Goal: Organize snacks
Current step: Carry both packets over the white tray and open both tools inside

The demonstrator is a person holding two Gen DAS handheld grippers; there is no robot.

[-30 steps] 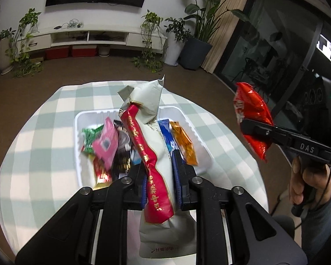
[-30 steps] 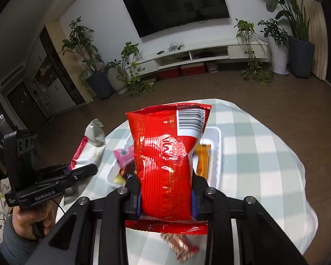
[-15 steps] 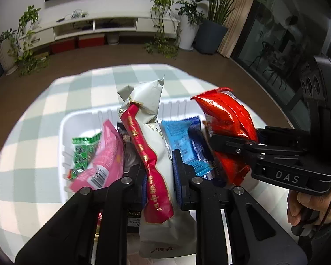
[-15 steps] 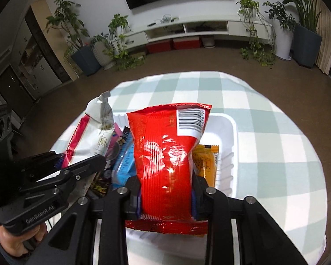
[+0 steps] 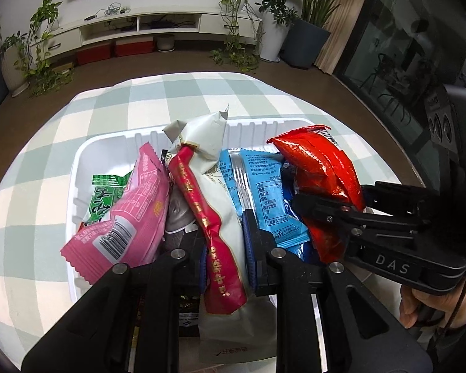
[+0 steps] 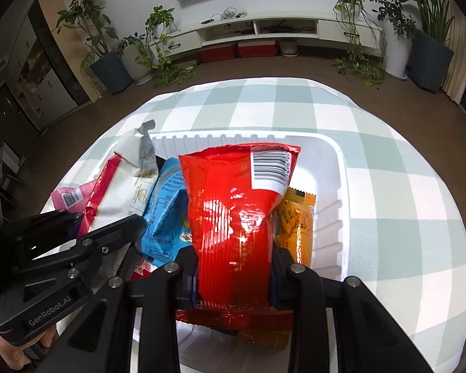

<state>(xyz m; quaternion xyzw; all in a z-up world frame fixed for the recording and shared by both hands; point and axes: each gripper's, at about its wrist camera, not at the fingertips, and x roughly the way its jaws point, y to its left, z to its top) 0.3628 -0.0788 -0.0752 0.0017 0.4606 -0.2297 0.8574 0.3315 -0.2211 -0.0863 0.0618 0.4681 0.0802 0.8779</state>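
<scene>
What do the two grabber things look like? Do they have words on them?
Both are black. The left gripper has long angular fingers, silver screws and pale "GenRobot.AI" lettering on its side. The right gripper has the same build, with "DAS" in pale letters, a small green light on its boxy body and a thin dark cable. Blue pads line the fingers.

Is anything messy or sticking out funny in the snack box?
Yes, a little. The pink packet leans out over the left rim of the white tray, and the white packet has a crumpled top. Nothing looks spilled or torn.
</scene>
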